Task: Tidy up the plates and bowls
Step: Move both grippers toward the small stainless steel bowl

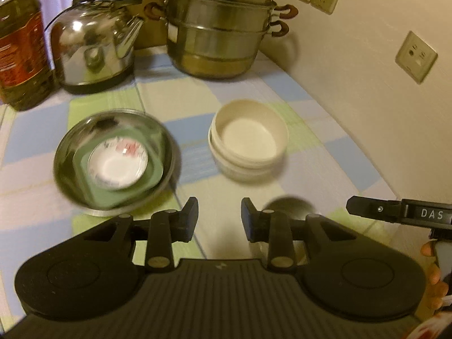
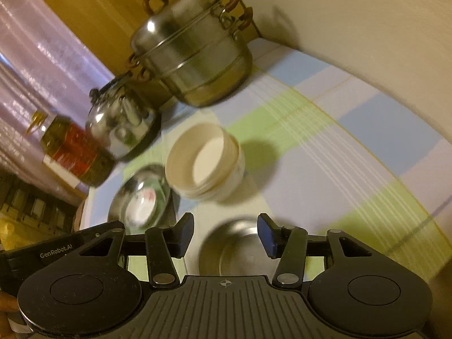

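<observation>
Steel and checked cloth are being shown in both wrist views, and the stack of cream bowls [image 1: 248, 141] is being taken as the landmark. Far to its left and behind it, an oil bottle [image 1: 19, 48] with a red label is being seen; the label's writing is too blurred to be read. Nearer, behind and left of the cream bowls, a steel kettle [image 1: 93, 53] is standing, and directly behind them a tiered steel steamer pot [image 1: 220, 28] with brown handles.

Just left of the cream bowls, apart from them, a steel bowl [image 1: 113, 161] is being shown with a green square dish [image 1: 152, 144] inside it, and a small white saucer [image 1: 118, 163] with a red printed mark, not legible, is lying in that dish. The cream bowls are nested one inside another, and nothing is being held in the top one.

In front of the cream bowls, the left gripper [image 1: 219, 220] is being held with its jaws parted and nothing between them. To its right, a second steel bowl [image 2: 240, 248], with nothing inside it, is sitting on the checked tablecloth [image 2: 339, 155] in front of the cream bowls; the right gripper [image 2: 224, 236] is being held above it with jaws apart, its pads not pressing on the rim.

"DAS" is being read on the right gripper's body in the left view, and "GenRobot.AI" on the left gripper's body in the right view. On the wall right of the cream bowls, sockets [image 1: 415, 56] are mounted.
</observation>
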